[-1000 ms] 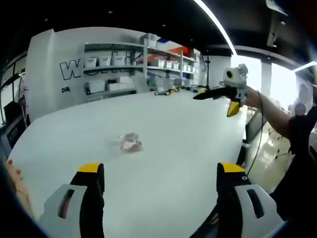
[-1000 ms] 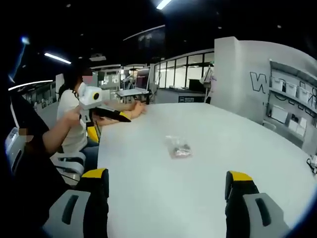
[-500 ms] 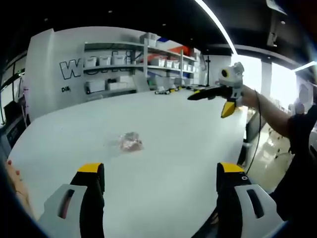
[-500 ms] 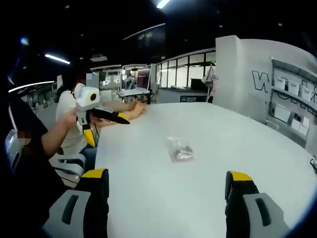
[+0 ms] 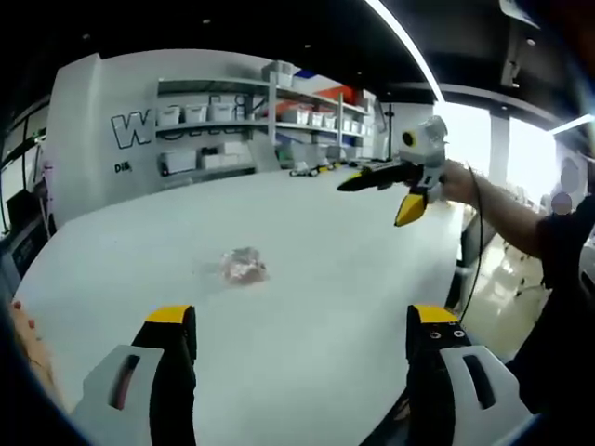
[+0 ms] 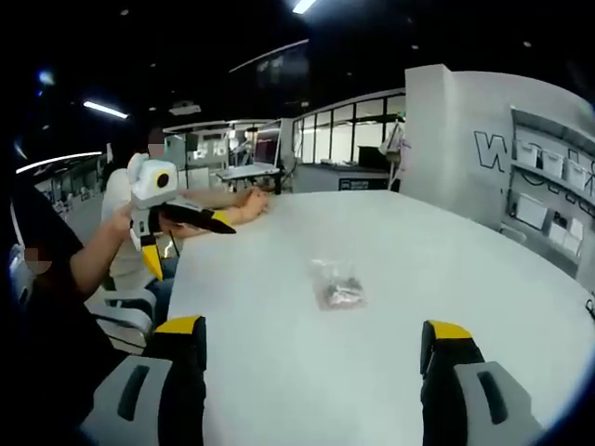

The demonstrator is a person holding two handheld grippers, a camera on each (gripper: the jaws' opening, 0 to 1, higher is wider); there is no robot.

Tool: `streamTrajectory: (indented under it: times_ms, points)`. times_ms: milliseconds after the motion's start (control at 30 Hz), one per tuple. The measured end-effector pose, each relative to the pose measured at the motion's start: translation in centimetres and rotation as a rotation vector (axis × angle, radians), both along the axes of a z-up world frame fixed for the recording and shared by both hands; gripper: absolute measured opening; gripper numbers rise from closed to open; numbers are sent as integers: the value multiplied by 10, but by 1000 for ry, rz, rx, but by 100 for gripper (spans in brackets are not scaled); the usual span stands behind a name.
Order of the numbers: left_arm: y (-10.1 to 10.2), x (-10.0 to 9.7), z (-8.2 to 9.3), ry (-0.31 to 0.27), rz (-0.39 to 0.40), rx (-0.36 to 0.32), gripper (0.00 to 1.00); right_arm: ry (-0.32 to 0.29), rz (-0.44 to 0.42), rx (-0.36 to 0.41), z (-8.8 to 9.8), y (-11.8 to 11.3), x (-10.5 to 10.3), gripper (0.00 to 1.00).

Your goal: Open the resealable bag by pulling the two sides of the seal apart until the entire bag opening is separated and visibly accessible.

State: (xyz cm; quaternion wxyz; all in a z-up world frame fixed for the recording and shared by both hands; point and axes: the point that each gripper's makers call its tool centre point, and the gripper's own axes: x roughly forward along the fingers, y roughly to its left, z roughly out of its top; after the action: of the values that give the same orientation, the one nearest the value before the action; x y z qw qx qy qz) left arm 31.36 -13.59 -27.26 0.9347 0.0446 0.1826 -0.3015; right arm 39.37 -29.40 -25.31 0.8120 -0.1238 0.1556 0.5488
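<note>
A small clear resealable bag (image 5: 244, 267) with pinkish contents lies flat on the white table (image 5: 325, 242). It sits well ahead of my left gripper (image 5: 302, 321), whose jaws stand wide apart and hold nothing. The right gripper (image 5: 349, 183) hangs in the air over the table's right side, held out on an arm. In the right gripper view the bag (image 6: 337, 283) lies ahead of my open right gripper (image 6: 313, 330). There the left gripper (image 6: 223, 223) is held up at the left, above the table's (image 6: 437, 269) edge. Neither gripper touches the bag.
Shelves with white bins (image 5: 232, 116) line the wall behind the table. A seated person rests an arm (image 6: 244, 201) on the far end of the table. The table's edge (image 5: 457, 269) drops off at the right, with floor beyond. A hand (image 5: 23, 330) shows at the left.
In the left gripper view the right gripper has moved left and slightly down, further over the table. The bag has not moved. Both grippers stay open.
</note>
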Motion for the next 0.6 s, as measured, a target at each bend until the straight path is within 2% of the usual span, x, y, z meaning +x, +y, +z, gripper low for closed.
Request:
streamTrajectory:
  times_ms: [233,600]
  points:
    - [-1,0,0,0,-1,-5,93,-16,-2,-17,-3,11,9,95]
    - [0,0,0,3,-1,-12,93,-9,7,-38,-15,28,24,94]
